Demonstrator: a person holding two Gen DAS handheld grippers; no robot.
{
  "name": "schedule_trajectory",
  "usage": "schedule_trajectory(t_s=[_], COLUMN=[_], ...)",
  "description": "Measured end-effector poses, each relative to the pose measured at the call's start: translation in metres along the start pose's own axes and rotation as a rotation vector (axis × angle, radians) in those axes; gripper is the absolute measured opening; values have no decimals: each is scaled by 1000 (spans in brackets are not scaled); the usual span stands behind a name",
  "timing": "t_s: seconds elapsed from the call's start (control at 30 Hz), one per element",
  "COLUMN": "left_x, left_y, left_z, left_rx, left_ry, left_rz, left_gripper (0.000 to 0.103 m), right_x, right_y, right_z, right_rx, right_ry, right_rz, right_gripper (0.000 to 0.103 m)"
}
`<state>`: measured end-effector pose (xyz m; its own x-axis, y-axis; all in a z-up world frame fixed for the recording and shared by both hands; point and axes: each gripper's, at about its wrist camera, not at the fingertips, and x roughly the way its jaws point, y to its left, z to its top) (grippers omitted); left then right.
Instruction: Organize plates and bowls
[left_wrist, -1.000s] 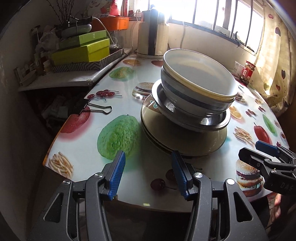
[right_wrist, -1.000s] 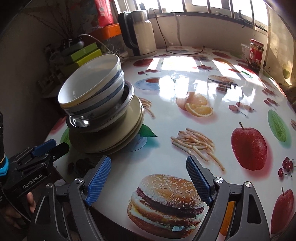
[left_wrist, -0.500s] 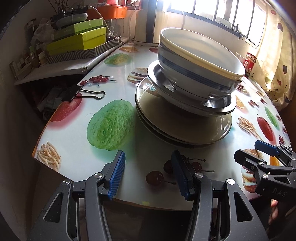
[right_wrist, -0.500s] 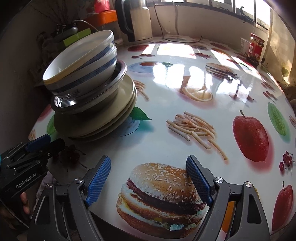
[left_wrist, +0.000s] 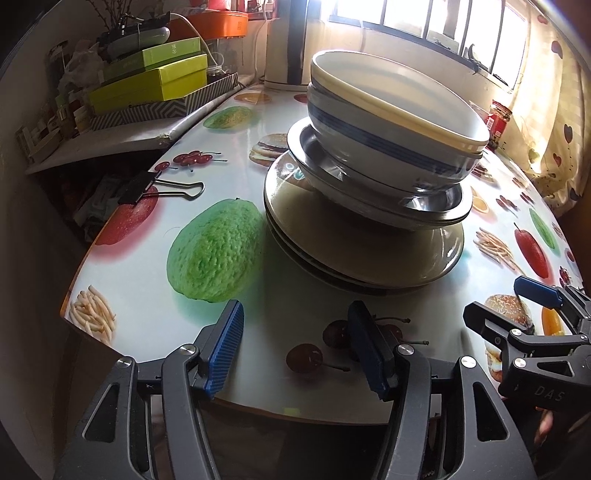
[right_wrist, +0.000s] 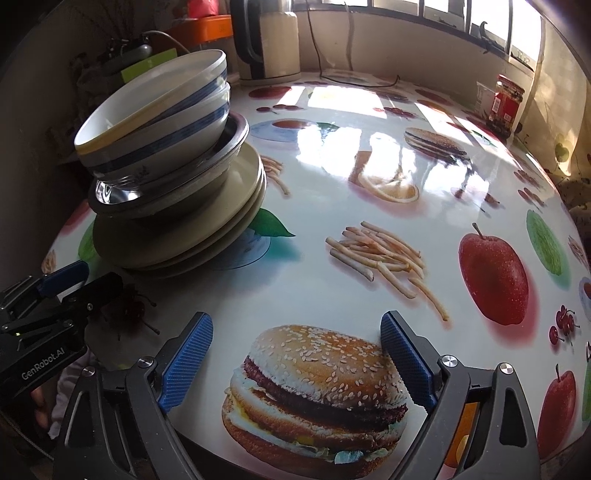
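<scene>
A stack of dishes stands near the table's front left. Beige plates (left_wrist: 369, 251) (right_wrist: 177, 236) lie at the bottom, steel dishes (left_wrist: 373, 199) (right_wrist: 162, 192) on them, and white bowls with blue stripes (left_wrist: 384, 122) (right_wrist: 155, 122) tilt on top. My left gripper (left_wrist: 295, 347) is open and empty, just in front of the stack over the table edge. My right gripper (right_wrist: 295, 358) is open and empty over the printed burger, to the right of the stack. Each gripper shows at the edge of the other's view.
The table (right_wrist: 369, 147) has a glossy food-print cloth. A black binder clip (left_wrist: 155, 186) lies at its left edge. Green boxes (left_wrist: 147, 83) sit on a side shelf. A kettle (right_wrist: 269, 40) stands at the back and a red jar (right_wrist: 506, 105) at the back right.
Both grippers have moved forward toward the stack, which now looks larger and closer. Both stay open and empty. The dishes have not moved.
</scene>
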<state>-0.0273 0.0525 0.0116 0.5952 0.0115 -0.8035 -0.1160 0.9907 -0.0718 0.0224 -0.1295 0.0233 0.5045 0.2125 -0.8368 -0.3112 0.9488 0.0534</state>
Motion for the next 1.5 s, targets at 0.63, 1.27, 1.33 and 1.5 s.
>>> schedule_trajectory(t_s=[0.63,1.27,1.33,1.5], left_x=[3,3,3,4], left_y=[-7,-6,-6,-7], left_z=[0,0,0,0], left_rx=[24,21,21,21], left_ry=[4,4,3,3], left_rz=[44,45,44,45], left_gripper=[62,64,64,65], right_x=[1,1,2,1], right_y=[1,-3,-3,-3], right_z=[-1,-2,-2,-2], right_rx=[-8,2,2,1], right_ry=[-6,1,1,1], right_rz=[-45,-52,-52,-52], right_gripper=[95,103,103,103])
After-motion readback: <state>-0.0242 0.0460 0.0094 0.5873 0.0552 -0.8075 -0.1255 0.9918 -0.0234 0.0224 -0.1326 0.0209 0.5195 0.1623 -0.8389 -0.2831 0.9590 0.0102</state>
